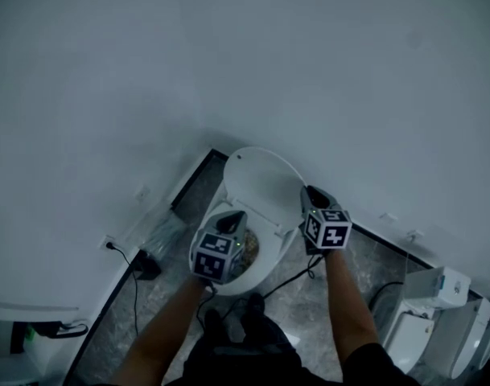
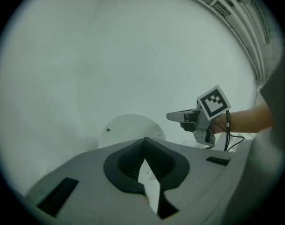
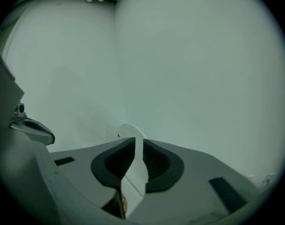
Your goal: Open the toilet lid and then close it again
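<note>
The white toilet [image 1: 270, 265] stands against the wall with its lid [image 1: 261, 182] raised upright. My left gripper [image 1: 233, 219] hovers over the left side of the bowl; in the left gripper view its tips [image 2: 144, 139] meet, so it is shut and empty, and the round lid [image 2: 130, 129] stands ahead of it. My right gripper [image 1: 312, 192] is at the lid's right edge. In the right gripper view the jaws [image 3: 135, 143] stand a narrow gap apart, with the lid's thin white edge [image 3: 129, 131] showing in that gap. I see no pad pressing on it.
A second toilet [image 1: 438, 328] stands at the lower right. A wall socket with a black cable [image 1: 109, 244] and a dark object [image 1: 146, 265] lie to the left of the bowl. The person's shoes [image 1: 245, 312] stand before the toilet on the grey marbled floor.
</note>
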`<state>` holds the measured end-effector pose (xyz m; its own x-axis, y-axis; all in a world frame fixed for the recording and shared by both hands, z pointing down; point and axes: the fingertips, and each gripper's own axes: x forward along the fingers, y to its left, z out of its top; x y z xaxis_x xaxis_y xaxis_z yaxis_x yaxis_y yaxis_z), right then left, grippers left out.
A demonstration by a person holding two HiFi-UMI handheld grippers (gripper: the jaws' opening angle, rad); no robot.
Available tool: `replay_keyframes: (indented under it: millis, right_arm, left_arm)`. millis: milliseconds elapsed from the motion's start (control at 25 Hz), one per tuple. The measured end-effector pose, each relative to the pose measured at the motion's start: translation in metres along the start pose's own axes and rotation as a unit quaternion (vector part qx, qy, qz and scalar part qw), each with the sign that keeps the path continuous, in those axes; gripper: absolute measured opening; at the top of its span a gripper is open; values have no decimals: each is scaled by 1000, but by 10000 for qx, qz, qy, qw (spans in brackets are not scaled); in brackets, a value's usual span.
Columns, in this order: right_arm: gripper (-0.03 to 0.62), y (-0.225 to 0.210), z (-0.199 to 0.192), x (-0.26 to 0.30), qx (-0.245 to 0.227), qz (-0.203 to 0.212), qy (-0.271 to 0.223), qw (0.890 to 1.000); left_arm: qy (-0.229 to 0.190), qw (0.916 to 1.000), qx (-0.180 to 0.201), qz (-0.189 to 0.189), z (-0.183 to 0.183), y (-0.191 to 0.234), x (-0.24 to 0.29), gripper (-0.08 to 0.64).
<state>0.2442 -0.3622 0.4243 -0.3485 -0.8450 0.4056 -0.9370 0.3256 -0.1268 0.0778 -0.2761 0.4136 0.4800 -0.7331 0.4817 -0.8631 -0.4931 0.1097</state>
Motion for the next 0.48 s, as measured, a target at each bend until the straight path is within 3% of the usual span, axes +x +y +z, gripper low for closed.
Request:
replay_keyframes:
  millis: [280, 480]
  right_arm:
    - [127, -20, -12, 43, 2, 300, 239, 9993]
    - [143, -22, -22, 66, -65, 447, 441, 9980]
  left_arm:
    - [156, 9997, -15, 160, 0, 1, 27, 6]
    - [268, 9993, -61, 251, -3, 3, 36, 6]
